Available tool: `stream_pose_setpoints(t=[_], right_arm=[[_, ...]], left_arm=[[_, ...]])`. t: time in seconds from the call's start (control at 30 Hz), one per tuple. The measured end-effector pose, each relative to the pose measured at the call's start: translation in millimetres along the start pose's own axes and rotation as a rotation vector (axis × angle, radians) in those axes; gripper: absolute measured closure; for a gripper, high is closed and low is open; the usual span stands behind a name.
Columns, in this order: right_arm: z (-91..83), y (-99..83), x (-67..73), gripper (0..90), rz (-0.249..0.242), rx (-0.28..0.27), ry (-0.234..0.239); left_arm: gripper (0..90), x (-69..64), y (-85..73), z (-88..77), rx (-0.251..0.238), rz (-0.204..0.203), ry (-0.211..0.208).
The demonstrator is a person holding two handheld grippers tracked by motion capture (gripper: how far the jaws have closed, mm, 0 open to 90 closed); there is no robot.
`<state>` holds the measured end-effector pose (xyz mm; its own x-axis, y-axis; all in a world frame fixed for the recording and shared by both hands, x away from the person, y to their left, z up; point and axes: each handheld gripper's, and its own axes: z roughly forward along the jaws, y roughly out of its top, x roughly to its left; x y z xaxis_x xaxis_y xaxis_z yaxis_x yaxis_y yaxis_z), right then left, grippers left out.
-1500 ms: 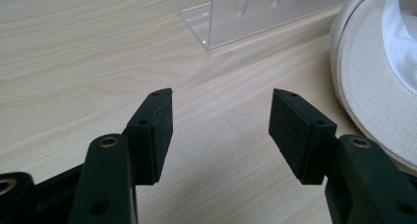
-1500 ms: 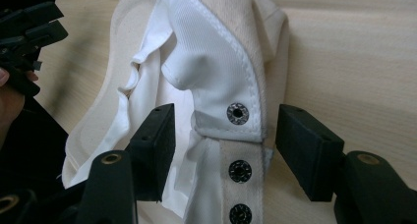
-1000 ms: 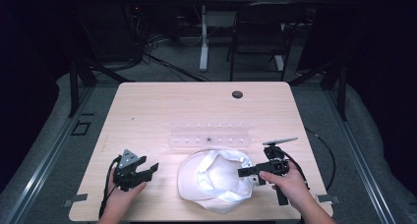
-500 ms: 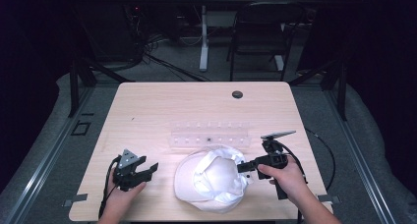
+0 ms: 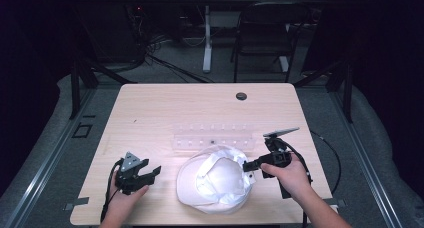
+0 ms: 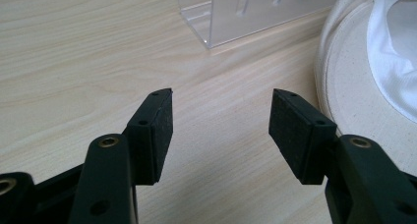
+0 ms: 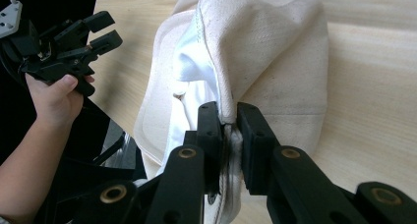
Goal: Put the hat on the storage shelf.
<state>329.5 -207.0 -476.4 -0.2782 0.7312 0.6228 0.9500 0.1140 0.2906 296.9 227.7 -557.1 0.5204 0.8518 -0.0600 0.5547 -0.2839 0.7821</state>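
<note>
Setting: dark room with black drapes; grey floor, a chair and loose cables at the top of the high view.
Surface: pale wood desk, centre of the high view, with a small black round fitting near its far edge.
Item 1: white cloth hat, lower centre of the high view, resting on the desk between the two hands; shiny white lining turned outward.
Item 2: clear plastic rack, just beyond the hat, at mid-desk.
Left gripper: lower left of the high view, held low over the desk. Fingers released, spread wide with bare wood between them; the hat's brim lies just beside the right-hand finger in the left gripper view, not touching.
Right gripper: lower right of the high view, pointing toward picture left at the hat's right edge.
Right fingers: clenched on the hat's edge; the seam and lining are pinched between the pads at lower centre of the right gripper view.
Change: the right fingers have just been closing, from wide apart a second ago to a firm pinch now, with the hat's rim between them. The hat's right side has bunched and risen off the desk compared with its flatter lie a second ago.
Reading: the grasp looks complete, so lifting or turning the hat can likely begin.
Left hand role: waiting beside the brim, probably for a second hold.
</note>
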Motion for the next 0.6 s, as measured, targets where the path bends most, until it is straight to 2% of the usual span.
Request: stream_pose_setpoints(t=[0.17, 0.33, 0.37, 0.5, 0.53, 0.6], right_arm=[[-6.6, 8.5, 9.6, 81.2, -0.024, 0.01, -0.022], [-11.8, 14.3, 16.4, 81.2, -0.023, 0.015, -0.031], [-15.0, 17.6, 22.1, 81.2, -0.022, 0.011, -0.045], [-20.1, 22.0, 29.3, 81.3, -0.03, 0.019, -0.058], [-22.3, 24.1, 35.4, 81.3, -0.022, 0.013, -0.074], [-25.1, 26.4, 39.0, 81.3, -0.04, 0.02, -0.091]], left_arm=[[42.8, -0.6, 0.0, -0.1, 0.0, 0.004, -0.001], [42.8, -0.8, 0.1, 0.5, 0.0, 0.005, -0.002], [42.8, -0.7, 0.2, 0.4, 0.0, 0.006, -0.002], [42.9, -1.0, 0.0, 0.1, -0.003, 0.003, -0.001], [42.8, -1.2, 0.1, -0.1, -0.004, 0.004, -0.002], [42.8, -1.2, 0.1, -0.4, -0.003, 0.005, -0.003]])
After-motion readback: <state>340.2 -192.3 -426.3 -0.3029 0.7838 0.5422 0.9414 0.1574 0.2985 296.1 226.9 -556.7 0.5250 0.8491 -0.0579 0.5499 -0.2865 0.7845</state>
